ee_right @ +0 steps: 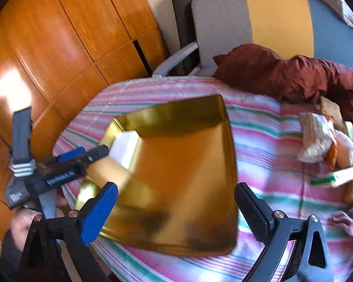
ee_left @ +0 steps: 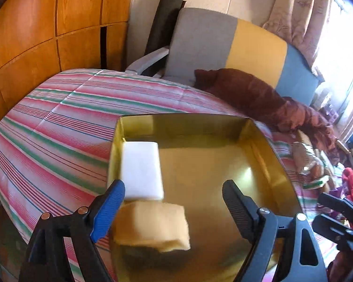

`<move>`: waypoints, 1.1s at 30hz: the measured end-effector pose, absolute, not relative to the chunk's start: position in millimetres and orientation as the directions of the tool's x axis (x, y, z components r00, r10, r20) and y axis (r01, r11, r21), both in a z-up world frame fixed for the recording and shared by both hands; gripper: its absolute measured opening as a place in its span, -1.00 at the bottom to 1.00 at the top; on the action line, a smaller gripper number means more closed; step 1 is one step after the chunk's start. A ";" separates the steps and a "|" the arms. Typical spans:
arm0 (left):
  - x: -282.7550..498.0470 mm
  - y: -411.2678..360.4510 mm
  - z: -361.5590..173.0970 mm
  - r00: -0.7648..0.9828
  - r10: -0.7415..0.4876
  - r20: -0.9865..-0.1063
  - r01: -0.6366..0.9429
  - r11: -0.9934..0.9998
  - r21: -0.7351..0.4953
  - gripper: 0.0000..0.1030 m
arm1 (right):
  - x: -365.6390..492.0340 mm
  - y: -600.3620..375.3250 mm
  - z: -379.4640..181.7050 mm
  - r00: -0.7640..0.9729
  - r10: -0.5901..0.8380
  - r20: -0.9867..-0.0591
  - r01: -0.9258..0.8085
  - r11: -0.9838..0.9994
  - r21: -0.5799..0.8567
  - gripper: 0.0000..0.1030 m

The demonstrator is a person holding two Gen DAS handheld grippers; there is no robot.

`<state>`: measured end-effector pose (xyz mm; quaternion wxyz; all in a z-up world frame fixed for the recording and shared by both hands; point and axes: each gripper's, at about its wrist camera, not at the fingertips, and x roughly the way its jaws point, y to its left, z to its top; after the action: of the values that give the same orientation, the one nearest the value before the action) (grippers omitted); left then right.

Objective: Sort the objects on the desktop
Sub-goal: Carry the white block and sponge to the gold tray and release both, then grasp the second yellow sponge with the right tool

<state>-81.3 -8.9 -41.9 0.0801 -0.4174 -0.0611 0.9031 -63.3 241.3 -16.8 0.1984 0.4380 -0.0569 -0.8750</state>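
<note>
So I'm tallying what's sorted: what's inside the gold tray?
Inside the gold tray: a white block in its far-left corner and a yellow sponge nearer, by the left fingers. The floor beneath them is covered.

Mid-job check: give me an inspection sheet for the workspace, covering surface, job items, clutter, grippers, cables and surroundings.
Surface: striped bedspread, with a gold tray on it.
Job's things: white block in the tray's far left corner; yellow sponge just in front of it, also in the tray.
Clutter: pile of packets on the bedspread to the right of the tray, not yet sorted; dark red cloth behind it.
Grippers: left gripper open over the tray, holding nothing; right gripper open, empty, above the tray's near edge.
Cables: nothing seen.
Surroundings: wooden wardrobe, chair with grey, yellow and blue panels, curtained window.
</note>
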 end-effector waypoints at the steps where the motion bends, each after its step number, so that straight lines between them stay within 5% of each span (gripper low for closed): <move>1: -78.6 -6.8 -41.3 -0.639 0.212 -0.739 -0.105 -0.976 -0.190 0.67 | -60.9 247.3 -18.5 -0.543 -0.381 -0.749 0.285 -0.922 0.262 0.94; 22: -52.8 99.0 -32.5 -0.439 0.479 -0.760 -0.422 -0.857 -0.296 0.51 | 32.9 442.1 -12.7 -0.609 -0.033 -0.792 -0.149 -0.977 0.155 0.94; 33: -38.9 184.3 -19.4 -0.278 0.606 -0.745 -0.633 -0.699 -0.332 0.51 | 92.2 598.9 -18.3 -0.435 0.194 -0.879 -0.439 -0.898 0.019 0.95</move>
<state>-38.9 184.3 -19.4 0.3875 -0.4591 0.0147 0.7993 92.2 598.9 -18.3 -0.1890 0.4969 -0.1231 -0.8380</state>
